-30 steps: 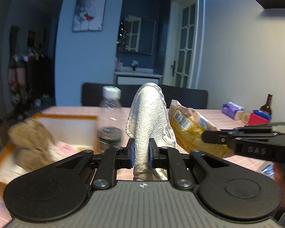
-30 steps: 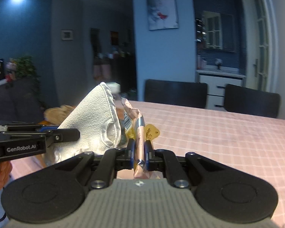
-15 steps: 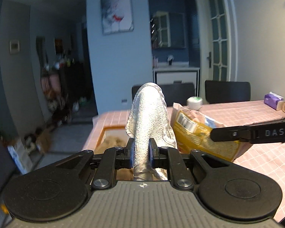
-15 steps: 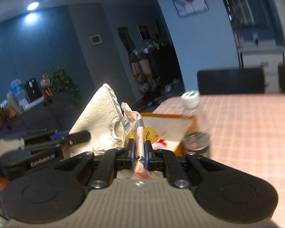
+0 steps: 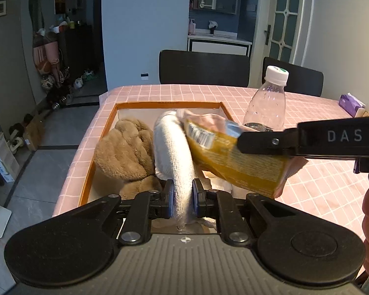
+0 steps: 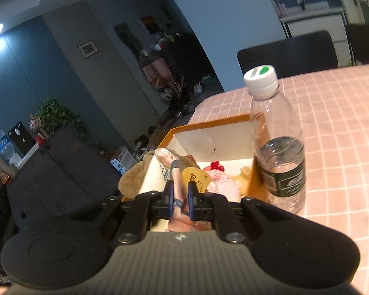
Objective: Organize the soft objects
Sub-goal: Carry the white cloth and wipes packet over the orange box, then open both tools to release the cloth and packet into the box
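Note:
My left gripper (image 5: 182, 198) is shut on a white towel (image 5: 174, 147) and holds it over the orange-rimmed box (image 5: 103, 145). A brown plush toy (image 5: 125, 152) lies in the box at the towel's left. My right gripper (image 6: 179, 202) is shut on a yellow and pink snack bag (image 6: 176, 172), also over the box (image 6: 209, 124). The bag also shows in the left wrist view (image 5: 233, 157), right of the towel, with the right gripper's body (image 5: 307, 140) across it. A pink soft item (image 6: 222, 182) lies in the box.
A clear plastic bottle (image 6: 278, 142) with a white cap stands just right of the box, close to my right gripper; it also shows in the left wrist view (image 5: 267, 103). The table has a pink checked cloth (image 5: 319, 191). Dark chairs (image 5: 204, 67) stand behind. A purple tissue pack (image 5: 349, 102) lies far right.
Both grippers have tilted down and come over the box with the towel and the bag still held. The box, plush toy and bottle now sit right below and ahead.

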